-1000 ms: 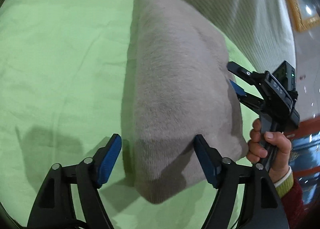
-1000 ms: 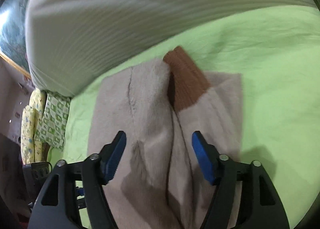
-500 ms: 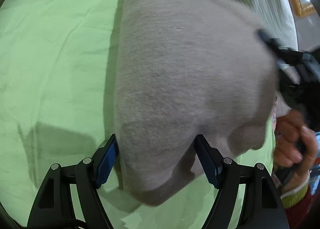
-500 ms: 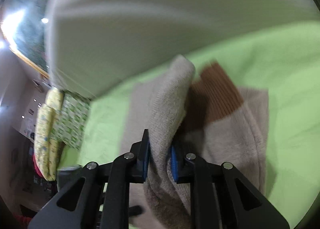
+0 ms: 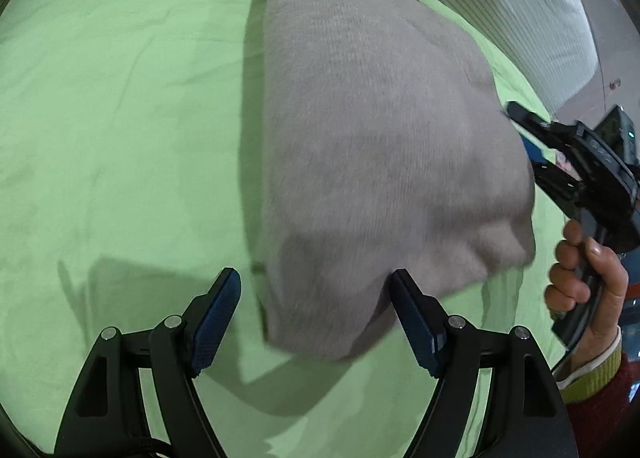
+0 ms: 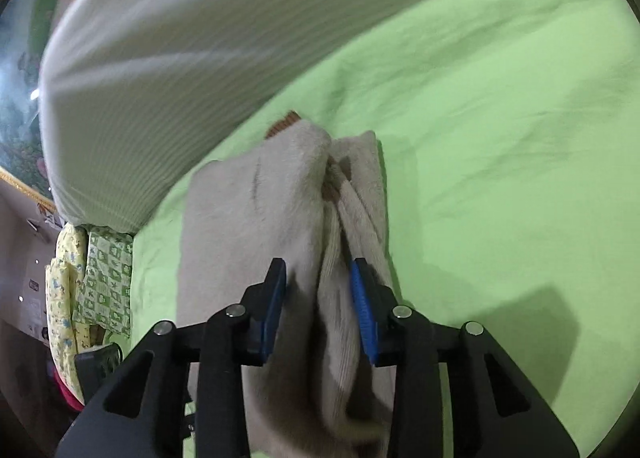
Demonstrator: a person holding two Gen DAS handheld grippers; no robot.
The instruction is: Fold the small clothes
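A small beige knitted garment (image 5: 372, 145) with a brown ribbed cuff (image 6: 282, 125) lies folded on the green sheet (image 5: 120, 117). My left gripper (image 5: 316, 318) is open at its near end, with the cloth edge lying between the blue pads (image 5: 216, 314) and nothing clamped. My right gripper (image 6: 318, 302) has its jaws part open around a bunched fold of the garment (image 6: 256, 217), the pads lying against the cloth. It also shows in the left wrist view (image 5: 532, 145) at the garment's right edge, held by a hand.
A white striped pillow or duvet (image 6: 180, 37) lies along the far side of the bed. A yellow and green patterned cloth (image 6: 92, 278) hangs at the bed's left edge. Green sheet stretches to the left (image 5: 100, 177) and right (image 6: 520, 137).
The right gripper closed on a raised fold half a second ago and has now widened its jaws around it. The lifted garment has come down flatter. The left gripper stayed open.
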